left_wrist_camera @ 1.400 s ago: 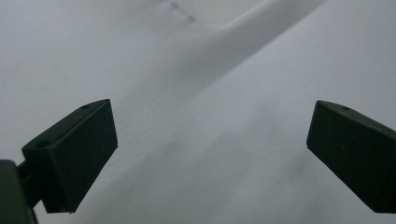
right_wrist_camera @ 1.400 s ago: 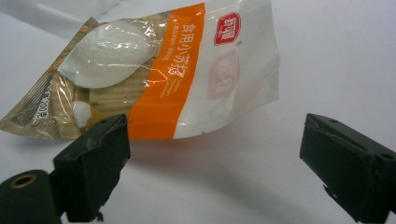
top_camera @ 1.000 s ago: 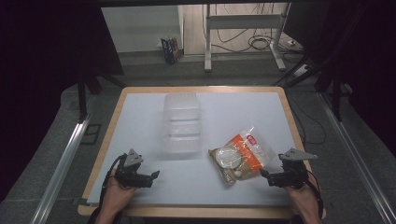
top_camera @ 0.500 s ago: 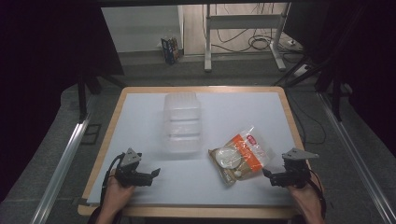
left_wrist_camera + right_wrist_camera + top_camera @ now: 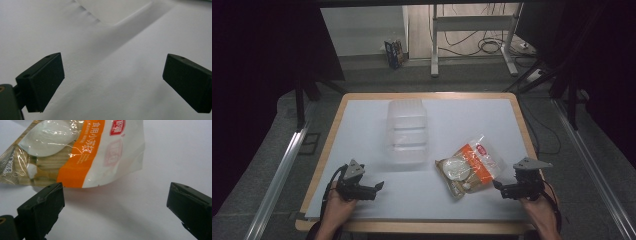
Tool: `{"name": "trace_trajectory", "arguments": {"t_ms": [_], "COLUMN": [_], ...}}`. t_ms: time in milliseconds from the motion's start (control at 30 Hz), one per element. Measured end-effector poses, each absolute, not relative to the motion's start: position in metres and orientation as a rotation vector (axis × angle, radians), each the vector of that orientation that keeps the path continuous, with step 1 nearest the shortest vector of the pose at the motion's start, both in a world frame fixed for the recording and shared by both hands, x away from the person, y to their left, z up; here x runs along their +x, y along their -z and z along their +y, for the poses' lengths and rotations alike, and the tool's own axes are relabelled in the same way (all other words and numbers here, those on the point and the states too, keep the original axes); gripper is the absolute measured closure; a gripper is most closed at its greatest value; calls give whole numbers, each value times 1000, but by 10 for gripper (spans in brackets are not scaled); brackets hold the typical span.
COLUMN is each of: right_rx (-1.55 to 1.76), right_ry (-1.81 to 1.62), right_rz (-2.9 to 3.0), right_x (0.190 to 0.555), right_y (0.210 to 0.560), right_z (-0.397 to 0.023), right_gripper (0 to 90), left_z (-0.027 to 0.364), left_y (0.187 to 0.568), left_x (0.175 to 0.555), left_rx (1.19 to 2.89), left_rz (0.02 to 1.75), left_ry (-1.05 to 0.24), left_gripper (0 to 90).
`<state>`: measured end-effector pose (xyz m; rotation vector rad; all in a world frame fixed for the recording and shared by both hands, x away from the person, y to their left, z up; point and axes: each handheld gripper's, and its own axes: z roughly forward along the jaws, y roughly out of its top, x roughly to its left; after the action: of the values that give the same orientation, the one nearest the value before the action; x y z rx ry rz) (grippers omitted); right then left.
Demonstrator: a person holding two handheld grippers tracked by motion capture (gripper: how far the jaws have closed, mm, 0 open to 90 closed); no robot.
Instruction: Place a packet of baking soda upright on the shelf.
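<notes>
Now, writing: Chinese print on the orange band, red logo above.
Packet [image 5: 82, 155]: clear film, lying flat on your worktop [image 5: 362, 125].
Right claw [image 5: 115, 210]: wide, just short of it.
Left claw [image 5: 112, 82]: wide, empty.

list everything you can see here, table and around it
snack bag: 1, clear with orange and white print, right of the table's middle, near the front
plastic box: 1, clear, middle of the table, left of the bag
table: 1, white top with a wooden rim, centre
metal stand: 1, pale grey, on the floor behind the table
cables: several, black, on the floor by the stand
small carton: 1, dark with print, floor behind the table
left hand-held gripper: 1, black, open, front left of the table
right hand-held gripper: 1, black, open, front right, just short of the bag
</notes>
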<state>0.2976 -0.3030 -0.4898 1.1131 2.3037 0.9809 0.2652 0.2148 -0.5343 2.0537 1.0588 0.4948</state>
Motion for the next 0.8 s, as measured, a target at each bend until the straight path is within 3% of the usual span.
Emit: {"name": "trace_trajectory", "arguments": {"t_ms": [200, 633, 800], "right_rx": [1135, 1234, 1239], "right_ry": [-1004, -1043, -998], "right_rz": [2297, 2327, 2340], "right_x": [301, 316, 323], "right_y": [487, 484, 482], "right_z": [-301, -295, -291], "right_gripper": [12, 13, 66], "left_z": [209, 212, 212], "left_y": [536, 535, 536], "left_x": [264, 264, 264], "left_rx": [2129, 2090, 2101], "left_rz": [1022, 1036, 1035], "left_ry": [-524, -502, -500], "left_gripper": [37, 42, 42]}}
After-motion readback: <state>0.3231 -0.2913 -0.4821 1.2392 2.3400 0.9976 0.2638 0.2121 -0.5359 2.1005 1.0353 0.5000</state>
